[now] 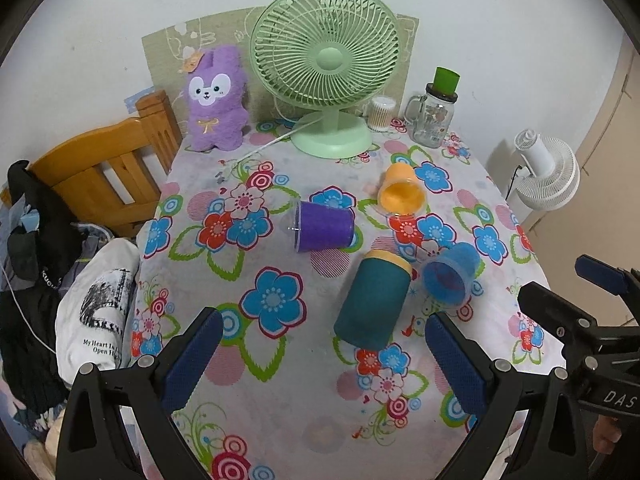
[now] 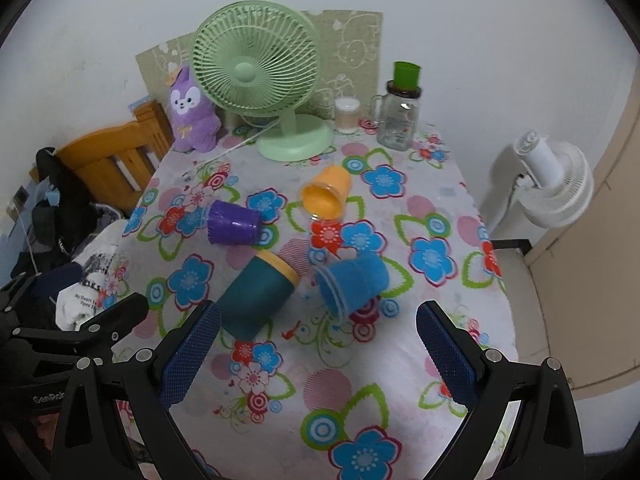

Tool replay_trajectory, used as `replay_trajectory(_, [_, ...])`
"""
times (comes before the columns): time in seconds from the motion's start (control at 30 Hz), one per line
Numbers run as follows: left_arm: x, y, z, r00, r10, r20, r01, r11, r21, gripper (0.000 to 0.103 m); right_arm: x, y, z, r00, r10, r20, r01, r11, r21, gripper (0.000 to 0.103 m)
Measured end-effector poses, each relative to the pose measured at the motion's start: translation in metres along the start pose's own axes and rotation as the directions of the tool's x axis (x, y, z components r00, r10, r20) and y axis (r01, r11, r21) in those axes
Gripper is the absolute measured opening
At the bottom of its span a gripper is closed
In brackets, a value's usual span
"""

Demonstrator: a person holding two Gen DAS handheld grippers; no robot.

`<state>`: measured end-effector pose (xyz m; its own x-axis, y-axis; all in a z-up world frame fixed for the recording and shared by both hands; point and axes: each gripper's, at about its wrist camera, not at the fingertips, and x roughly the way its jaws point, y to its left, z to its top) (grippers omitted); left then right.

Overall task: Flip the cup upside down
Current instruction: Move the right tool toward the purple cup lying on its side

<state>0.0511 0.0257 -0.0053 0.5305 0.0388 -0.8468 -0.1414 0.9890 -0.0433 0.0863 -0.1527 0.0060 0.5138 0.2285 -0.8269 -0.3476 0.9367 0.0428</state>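
Observation:
Several cups lie on their sides on the flowered tablecloth (image 1: 280, 392). A teal cup with a yellow rim (image 1: 372, 300) (image 2: 256, 294) lies nearest. A blue cup (image 1: 450, 278) (image 2: 350, 282) lies to its right, a purple cup (image 1: 324, 226) (image 2: 234, 226) further back left, an orange cup (image 1: 402, 196) (image 2: 326, 196) back right. My left gripper (image 1: 324, 344) is open and empty, just short of the teal cup. My right gripper (image 2: 318, 344) is open and empty, just short of the teal and blue cups. The right gripper also shows in the left wrist view (image 1: 560, 292).
A green desk fan (image 1: 326, 64) (image 2: 256, 76), a purple plush toy (image 1: 216, 100), a cotton-swab jar (image 1: 380, 114) and a glass mug jar with a green cup on top (image 1: 434, 116) stand along the back. A wooden chair (image 1: 104, 172) and clothes are left; a white fan (image 2: 552, 184) is right.

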Motion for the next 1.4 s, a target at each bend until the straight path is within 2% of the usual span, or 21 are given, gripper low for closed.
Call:
replay_trajectory(0.23, [0.036,0.009,0.02,0.998,0.0,-0.062,-0.005,0.998,-0.069,0.102,0.028,0.006,0.027,1.0,-0.017,-0.013,0.016,0.994,-0.106,0.099])
replay_trajectory(0.47, [0.072,0.016,0.038,0.992,0.029,-0.125,-0.05,0.985,-0.165,0.102,0.072,0.004,0.059,0.997,0.056,-0.052,-0.065,0.983,-0.173,0.098])
replay_trajectory(0.67, [0.106,0.018,0.049,0.982,0.081,-0.169,-0.115,0.972,-0.204,0.102,0.111,0.001,0.079,0.989,0.113,-0.093,-0.127,0.978,-0.164,0.097])
replay_trajectory(0.9, [0.142,0.013,0.061,0.977,0.097,-0.189,-0.134,0.972,-0.193,0.102,0.153,-0.015,0.094,0.983,0.127,-0.132,-0.139,0.986,-0.092,0.097])
replay_trajectory(1.4, [0.199,-0.011,0.072,0.961,0.154,-0.227,-0.183,0.977,-0.112,0.102,0.2,-0.027,0.094,0.971,0.136,-0.199,-0.156,0.983,-0.093,0.098])
